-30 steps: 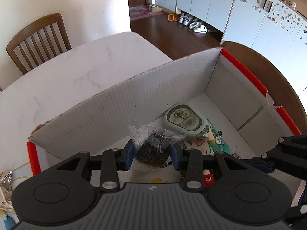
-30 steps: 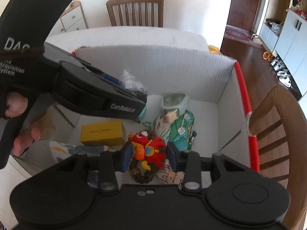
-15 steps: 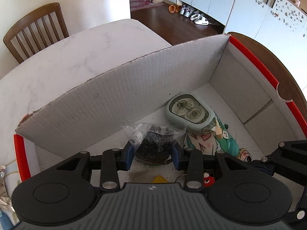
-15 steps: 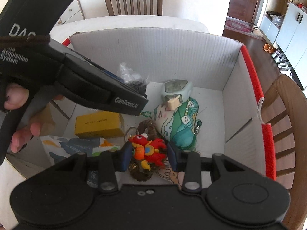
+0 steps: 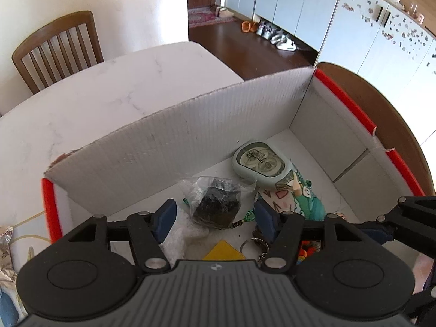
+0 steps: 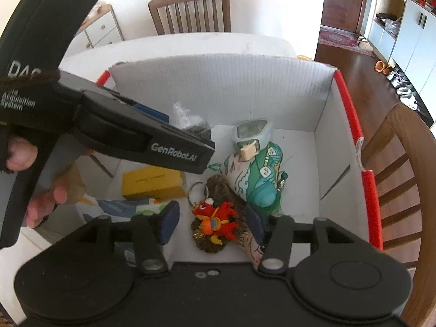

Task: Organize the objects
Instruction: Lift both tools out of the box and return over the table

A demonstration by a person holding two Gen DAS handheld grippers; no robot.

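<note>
Clear bag of dark bits (image 5: 215,204) is lying on the box (image 5: 190,133) floor near its far wall as the left gripper (image 5: 215,218) is opening around it, seemingly untouched, while the right gripper (image 6: 211,220) is opening around the red dragon keychain (image 6: 216,218) by the near edge.

Both wrist fisheyes close above white box (image 5: 190,136), angled steeply down, left view alongside right, sharing its floor.

White marble table (image 5: 114,103), wooden chair (image 5: 57,49), dark wood floor (image 5: 245,51), pale cabinets (image 5: 294,5).
</note>
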